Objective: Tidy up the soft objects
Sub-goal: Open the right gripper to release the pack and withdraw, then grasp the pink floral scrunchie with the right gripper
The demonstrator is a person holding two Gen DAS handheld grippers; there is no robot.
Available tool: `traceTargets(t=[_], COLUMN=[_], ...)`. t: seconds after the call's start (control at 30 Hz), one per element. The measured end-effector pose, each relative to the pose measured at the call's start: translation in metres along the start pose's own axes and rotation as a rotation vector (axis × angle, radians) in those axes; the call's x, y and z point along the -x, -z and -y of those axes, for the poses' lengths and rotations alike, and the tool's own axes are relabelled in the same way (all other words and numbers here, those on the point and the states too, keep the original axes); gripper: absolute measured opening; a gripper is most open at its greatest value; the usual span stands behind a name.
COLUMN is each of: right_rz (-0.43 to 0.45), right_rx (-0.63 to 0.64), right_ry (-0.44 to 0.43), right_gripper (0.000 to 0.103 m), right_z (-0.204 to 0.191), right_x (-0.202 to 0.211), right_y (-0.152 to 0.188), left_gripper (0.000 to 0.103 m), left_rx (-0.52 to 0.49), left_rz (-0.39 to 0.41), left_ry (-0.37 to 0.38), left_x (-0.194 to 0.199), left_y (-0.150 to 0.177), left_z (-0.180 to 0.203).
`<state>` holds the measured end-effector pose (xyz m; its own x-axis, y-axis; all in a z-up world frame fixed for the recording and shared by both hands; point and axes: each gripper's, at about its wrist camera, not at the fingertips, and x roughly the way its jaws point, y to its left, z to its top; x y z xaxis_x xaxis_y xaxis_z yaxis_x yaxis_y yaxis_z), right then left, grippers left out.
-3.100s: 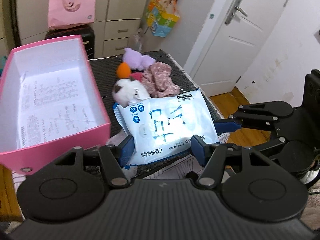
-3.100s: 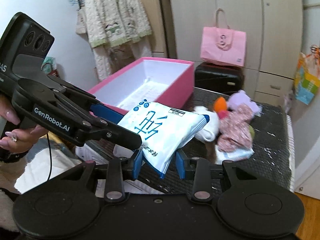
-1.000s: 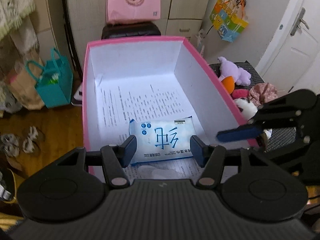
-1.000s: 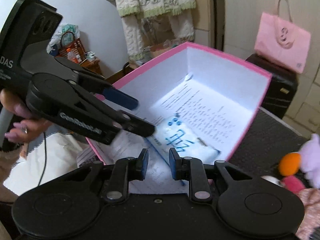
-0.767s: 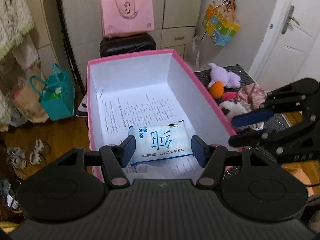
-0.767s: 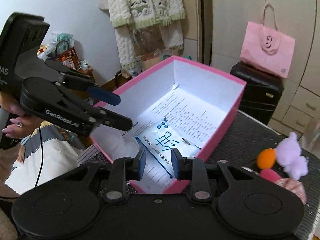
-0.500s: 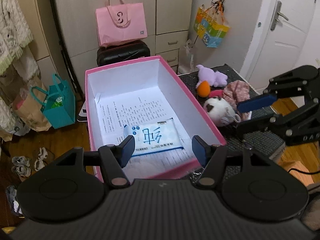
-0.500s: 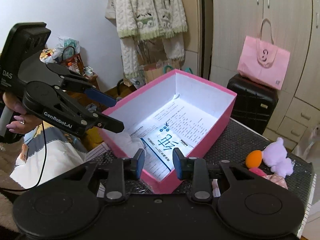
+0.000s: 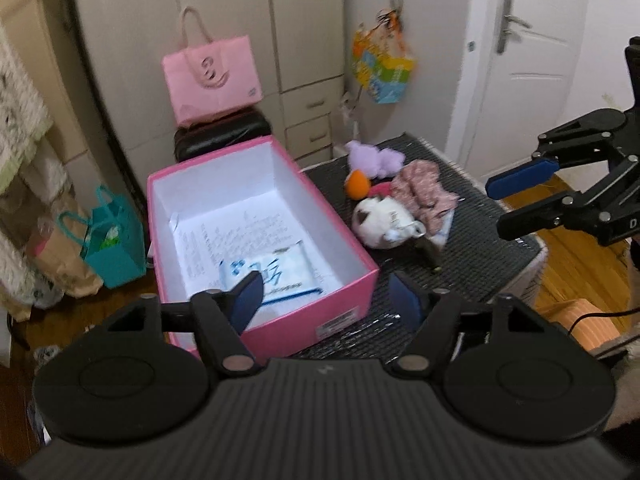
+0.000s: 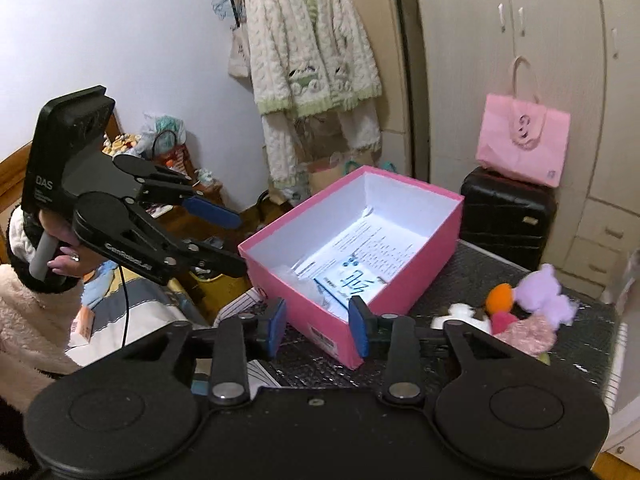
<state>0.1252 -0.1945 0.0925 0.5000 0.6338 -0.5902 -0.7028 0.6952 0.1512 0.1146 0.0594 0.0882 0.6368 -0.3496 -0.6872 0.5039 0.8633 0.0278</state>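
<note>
I see the wipes pack [image 9: 276, 276] lying flat inside the pink box [image 9: 352, 280], past both my left gripper [image 9: 326, 300] and right gripper [image 10: 318, 330] (jaws spread, empty).

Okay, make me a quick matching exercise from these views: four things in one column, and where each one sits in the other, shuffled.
Things:
1. wipes pack
2. purple plush
3. pink tote bag
4. teal bag

Places:
A. on the black suitcase
B. on the floor, left of the pink box
C. inside the pink box
D. on the dark table, far end of the toy pile

Pairs: 1-C, 2-D, 3-A, 4-B
</note>
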Motion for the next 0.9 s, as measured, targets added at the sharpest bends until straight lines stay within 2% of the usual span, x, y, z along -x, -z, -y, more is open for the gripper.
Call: traceTargets(t=[0.17, 0.43, 0.53, 0.9], right_rz=[0.034, 0.057, 0.054, 0.008], right_rx=[-0.013, -0.036, -0.054, -0.119], right_ry=[0.066, 0.218, 0.250, 0.271], right_gripper=[0.045, 0.051, 0.052, 0.056], right_z=[0.003, 0.027, 0.038, 0.092], right_x=[0.023, 0.037, 0.038, 0.020], right_y=[0.020, 0.053, 0.063, 0.090], left_gripper=[0.072, 0.073, 0.074, 0.074], left_rx=[-0.054, -0.111, -0.110, -0.084], left_rz=[0.030, 0.032, 0.044, 0.064], left_ry=[0.057, 0.132, 0.159, 0.187], left_x=[0.000, -0.034, -0.049, -0.128], left_y=[-0.002, -0.007, -0.008, -0.013], left_z=[0.030, 0.075, 0.087, 0.110])
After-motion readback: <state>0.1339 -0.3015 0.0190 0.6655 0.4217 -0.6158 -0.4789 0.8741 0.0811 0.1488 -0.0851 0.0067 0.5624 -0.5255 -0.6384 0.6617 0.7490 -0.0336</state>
